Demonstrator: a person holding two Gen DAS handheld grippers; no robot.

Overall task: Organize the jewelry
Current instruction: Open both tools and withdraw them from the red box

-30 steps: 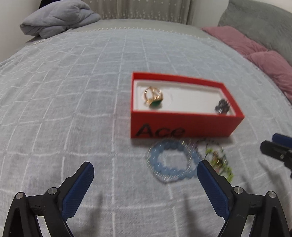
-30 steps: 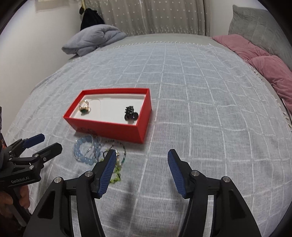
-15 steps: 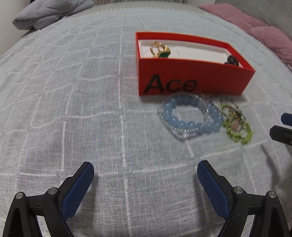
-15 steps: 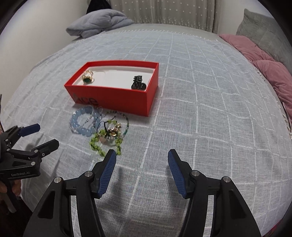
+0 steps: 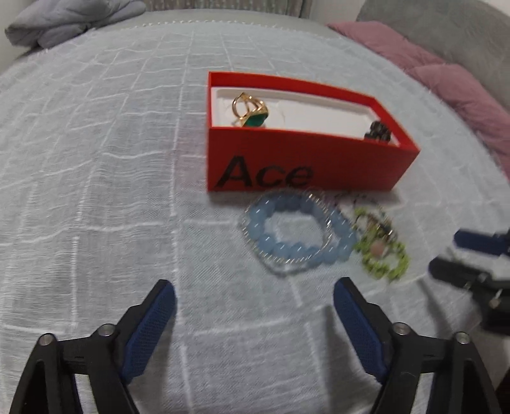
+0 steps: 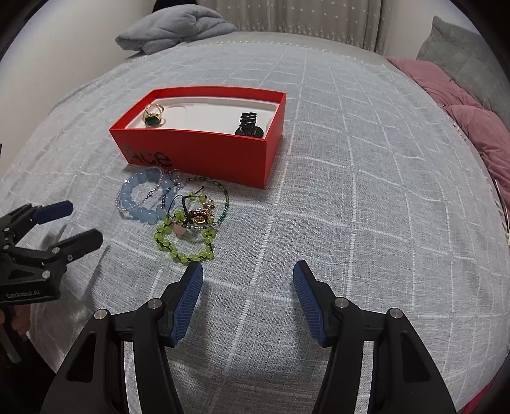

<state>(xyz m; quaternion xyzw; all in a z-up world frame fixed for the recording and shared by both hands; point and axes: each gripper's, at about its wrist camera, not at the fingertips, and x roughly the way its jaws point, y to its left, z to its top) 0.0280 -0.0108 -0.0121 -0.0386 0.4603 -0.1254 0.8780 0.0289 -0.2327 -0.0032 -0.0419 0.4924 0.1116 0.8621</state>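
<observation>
A red "Ace" box sits on the bed. It holds a gold ring with a green stone and a black ring. In front of it lie a light blue bead bracelet, a green bead bracelet, a dark thin bead bracelet and a gold piece. My left gripper is open and empty, just short of the blue bracelet. My right gripper is open and empty, just right of the green bracelet.
The bed has a grey-white checked cover. A folded grey blanket lies at the far left. Pink pillows and a grey cushion lie along the right.
Both grippers have moved forward toward the jewelry pile, so the bracelets sit closer to the fingertips. Both stay open. Nothing on the bed has moved.
</observation>
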